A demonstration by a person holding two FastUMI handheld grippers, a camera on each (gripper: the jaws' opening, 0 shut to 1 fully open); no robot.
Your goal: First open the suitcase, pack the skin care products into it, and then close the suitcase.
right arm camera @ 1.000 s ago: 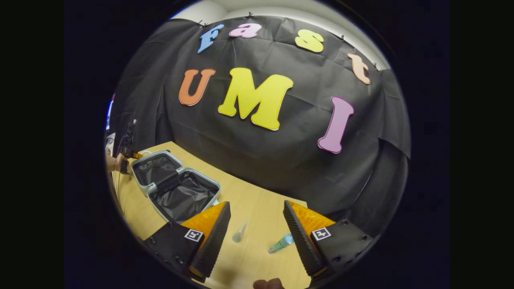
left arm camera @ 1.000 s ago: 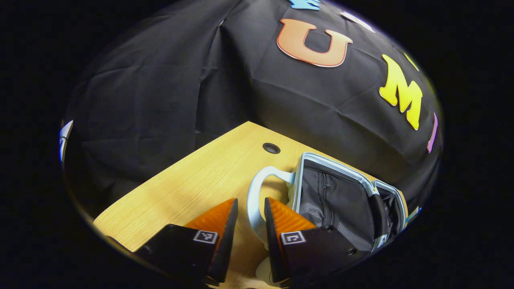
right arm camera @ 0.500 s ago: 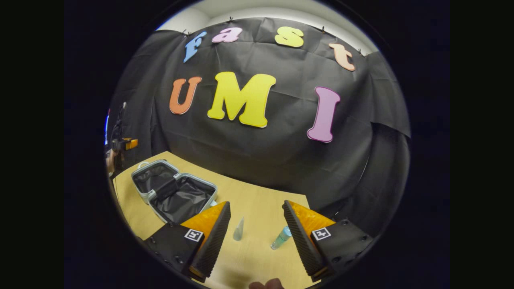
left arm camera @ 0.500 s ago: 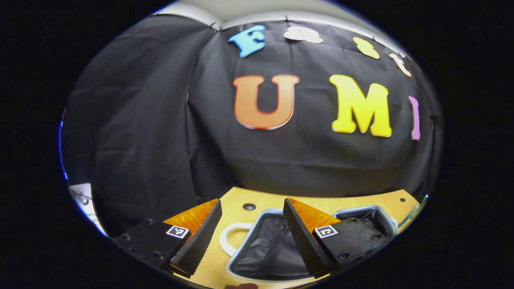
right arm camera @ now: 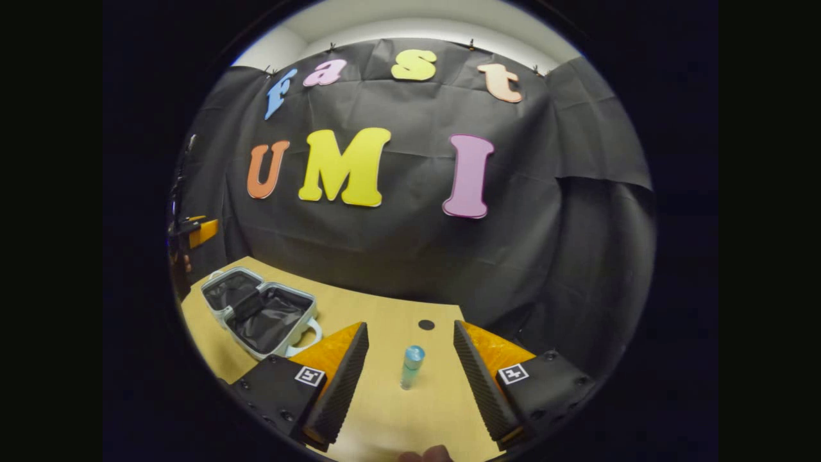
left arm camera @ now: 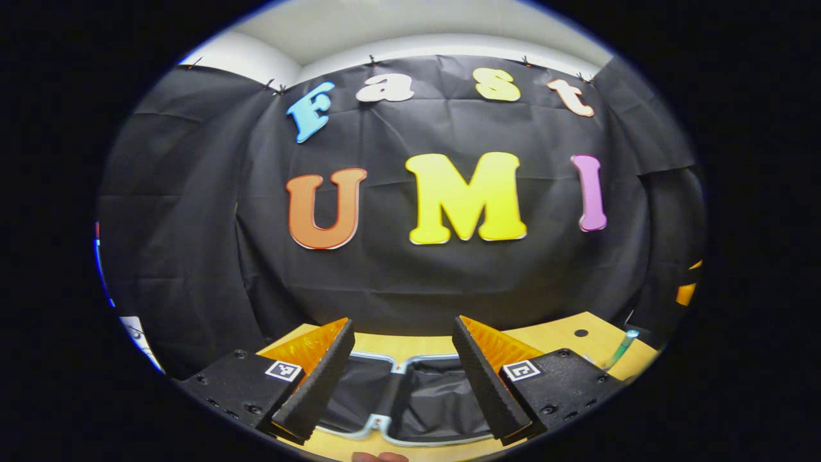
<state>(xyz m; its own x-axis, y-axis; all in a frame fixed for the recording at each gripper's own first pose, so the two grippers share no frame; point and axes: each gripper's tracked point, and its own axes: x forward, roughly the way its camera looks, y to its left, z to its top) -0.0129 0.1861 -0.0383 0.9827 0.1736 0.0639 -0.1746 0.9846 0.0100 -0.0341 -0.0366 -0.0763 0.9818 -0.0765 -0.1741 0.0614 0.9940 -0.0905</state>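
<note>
The suitcase [right arm camera: 260,312] lies open (both dark-lined halves flat) at the left of the table [right arm camera: 385,410]. The left gripper [left arm camera: 403,366] hangs above it, jaws wide and holding nothing. Farther right, a bottle [right arm camera: 411,366] lies between the right gripper's [right arm camera: 410,372] wide jaws, untouched.

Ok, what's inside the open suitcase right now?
In the right gripper view the suitcase lies open, both halves showing dark lining and no products. The bottle lies on the table. Pockets' contents are hidden.
</note>
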